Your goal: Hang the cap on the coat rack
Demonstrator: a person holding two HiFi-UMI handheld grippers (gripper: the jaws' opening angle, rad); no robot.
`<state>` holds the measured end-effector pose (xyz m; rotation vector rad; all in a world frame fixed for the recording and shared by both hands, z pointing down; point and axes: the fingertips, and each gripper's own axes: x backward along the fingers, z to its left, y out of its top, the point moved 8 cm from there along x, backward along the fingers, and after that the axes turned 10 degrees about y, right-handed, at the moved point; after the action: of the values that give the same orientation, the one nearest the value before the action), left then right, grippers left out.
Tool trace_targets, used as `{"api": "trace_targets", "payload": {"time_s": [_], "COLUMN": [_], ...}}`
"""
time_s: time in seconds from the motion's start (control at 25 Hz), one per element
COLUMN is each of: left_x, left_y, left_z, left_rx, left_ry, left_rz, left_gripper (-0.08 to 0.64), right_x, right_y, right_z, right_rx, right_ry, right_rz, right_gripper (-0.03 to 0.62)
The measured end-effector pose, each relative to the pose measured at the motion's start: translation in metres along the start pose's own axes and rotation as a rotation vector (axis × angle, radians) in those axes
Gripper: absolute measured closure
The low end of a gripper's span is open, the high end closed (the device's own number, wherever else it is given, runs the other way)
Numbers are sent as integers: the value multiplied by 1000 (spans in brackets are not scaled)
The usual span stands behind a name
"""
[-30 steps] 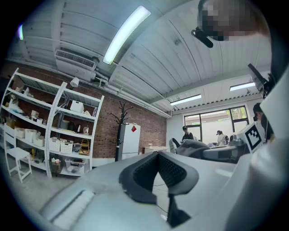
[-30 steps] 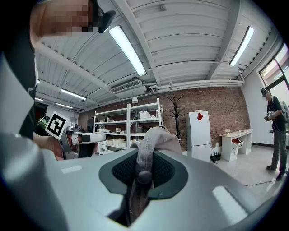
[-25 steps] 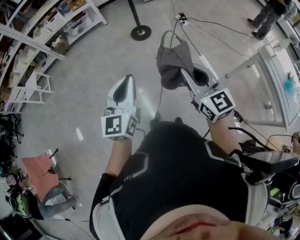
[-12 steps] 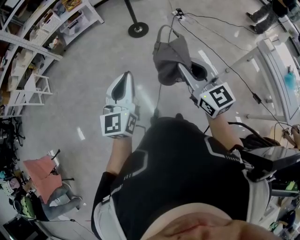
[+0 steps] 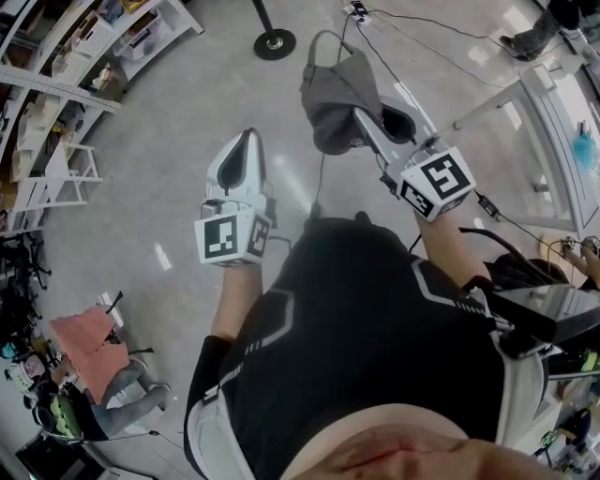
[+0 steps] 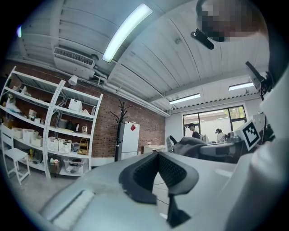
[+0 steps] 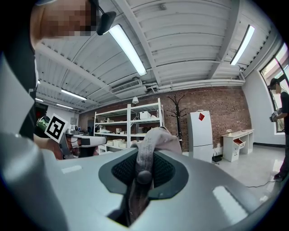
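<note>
A grey cap (image 5: 337, 98) hangs from my right gripper (image 5: 361, 127), whose jaws are shut on its fabric. In the right gripper view the cap (image 7: 156, 137) bulges up between the pads, with a small button at the pinch. The black coat rack (image 7: 177, 104) stands far off against the brick wall, beside a white fridge (image 7: 201, 133). Its round base (image 5: 274, 43) shows on the floor ahead in the head view. My left gripper (image 5: 242, 155) is held level to the cap's left, shut and empty. The rack (image 6: 121, 118) also shows in the left gripper view.
White shelving (image 5: 94, 56) lines the left side of the room. A white table frame (image 5: 553, 141) stands at the right, with cables (image 5: 412, 47) running across the floor ahead. A person's legs (image 5: 544, 28) show at the far right. A white desk (image 7: 237, 142) is beside the fridge.
Both grippers have edged forward, towards the rack's base. The cap stays pinched in the right gripper and the left gripper stays shut.
</note>
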<state>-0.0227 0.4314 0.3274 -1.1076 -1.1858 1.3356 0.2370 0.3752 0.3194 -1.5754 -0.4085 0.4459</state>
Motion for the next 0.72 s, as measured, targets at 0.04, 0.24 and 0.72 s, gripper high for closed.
{"api": "trace_targets", "payload": {"time_s": [0.04,0.24,0.72], "left_x": [0,-5,-34], "left_y": [-1,0,-5], "left_z": [4,29,79], "left_rx": [0,-8,-6], "left_ry": [-2,-20,-62], "left_rz": [3,-1,-1], "left_gripper": [560,560,560], "right_x": [-3,-25,-94], "right_y": [-1,-1,-4], "right_z": [2,10,25], "right_rx": [-1,6,7], "right_ry": [-3,-20,-61], "right_rz": [1,-2,18], "right_gripper": [529,529,529]}}
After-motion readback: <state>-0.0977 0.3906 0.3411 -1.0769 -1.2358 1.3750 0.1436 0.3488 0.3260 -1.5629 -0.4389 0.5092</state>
